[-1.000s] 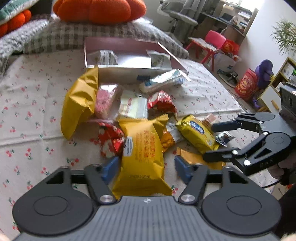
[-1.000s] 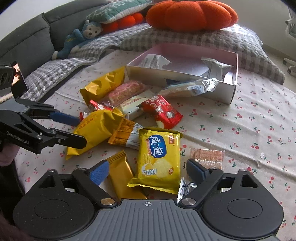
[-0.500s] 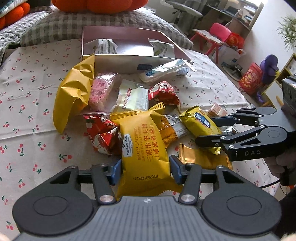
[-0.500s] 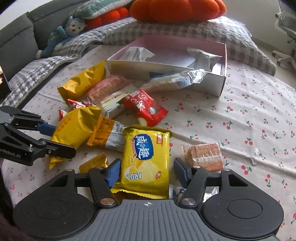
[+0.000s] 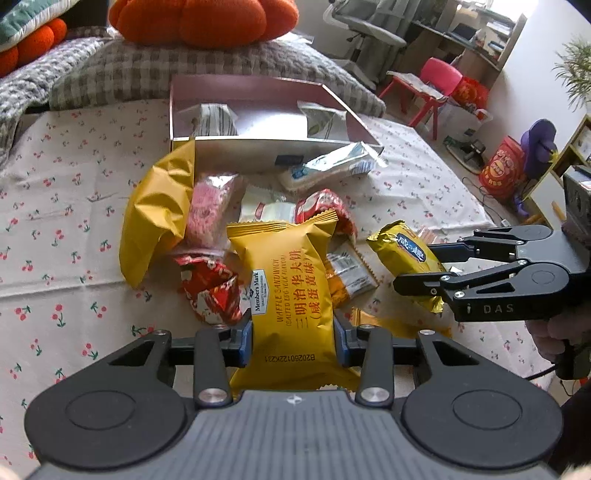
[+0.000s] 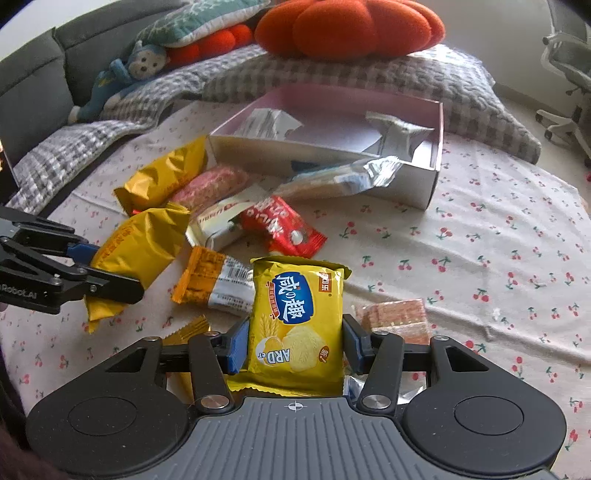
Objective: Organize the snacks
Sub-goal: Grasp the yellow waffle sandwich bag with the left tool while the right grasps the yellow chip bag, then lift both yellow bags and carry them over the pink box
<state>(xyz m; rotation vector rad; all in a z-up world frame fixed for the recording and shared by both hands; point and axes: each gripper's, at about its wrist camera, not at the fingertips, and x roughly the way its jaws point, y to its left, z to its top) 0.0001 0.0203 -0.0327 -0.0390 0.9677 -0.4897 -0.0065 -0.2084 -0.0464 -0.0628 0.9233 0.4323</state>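
A yellow waffle sandwich pack stands between the blue pads of my left gripper. The jaws are closing and the pads press on its sides. In the right wrist view the same gripper holds that pack at the left. My right gripper is closing on a yellow cracker pack, its pads against both edges. The left wrist view shows this gripper with the cracker pack tilted between its fingers. Behind the pile lies an open pink-and-white box holding two silvery packets.
Loose snacks lie on the cherry-print cloth: a large gold bag, red packs, a pink wafer pack, a silver-blue pack leaning on the box, and a brown cracker square. An orange cushion sits behind.
Both grippers' jaws have narrowed from wide apart until the pads touch their packs. Each pack now sits deeper between the fingers, and the cracker pack has tilted up.
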